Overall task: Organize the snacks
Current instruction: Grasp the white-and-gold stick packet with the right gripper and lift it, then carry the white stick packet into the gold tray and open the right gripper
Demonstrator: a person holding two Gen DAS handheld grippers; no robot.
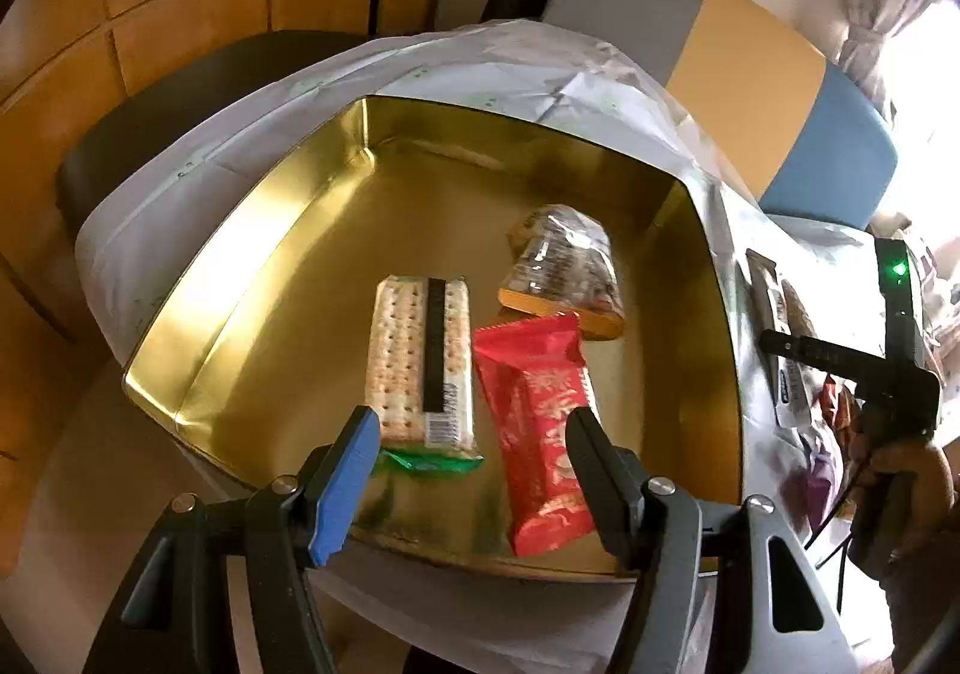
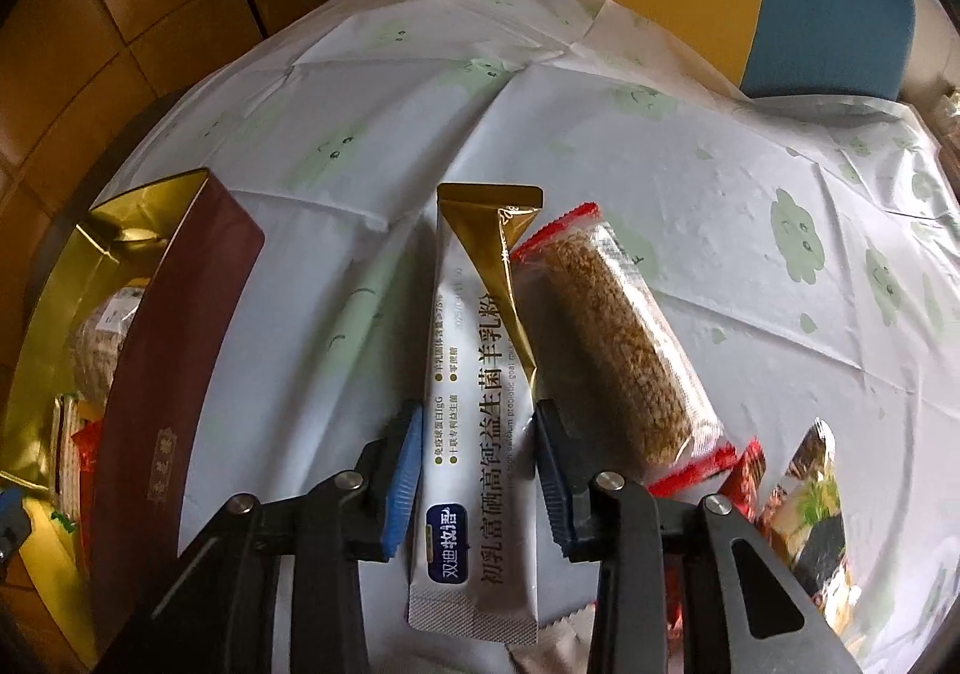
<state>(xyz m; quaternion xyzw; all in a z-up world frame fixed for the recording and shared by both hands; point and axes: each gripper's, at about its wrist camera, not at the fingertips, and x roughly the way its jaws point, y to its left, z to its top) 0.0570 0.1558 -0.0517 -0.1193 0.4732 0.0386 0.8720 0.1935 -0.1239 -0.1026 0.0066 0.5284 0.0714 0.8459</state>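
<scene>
A gold tin holds a cracker pack, a red snack packet and a clear packet of dark snacks. My left gripper is open and empty above the tin's near side. My right gripper is open, its fingers on either side of a white and gold milk powder stick lying on the tablecloth. A grain bar in a clear, red-ended wrapper lies just right of the stick. The tin, dark red outside, stands to the left in the right wrist view.
A white tablecloth with green prints covers the round table. More snack packets lie at the right, near my right gripper. A dark chair and a grey, yellow and blue chair stand beyond the table.
</scene>
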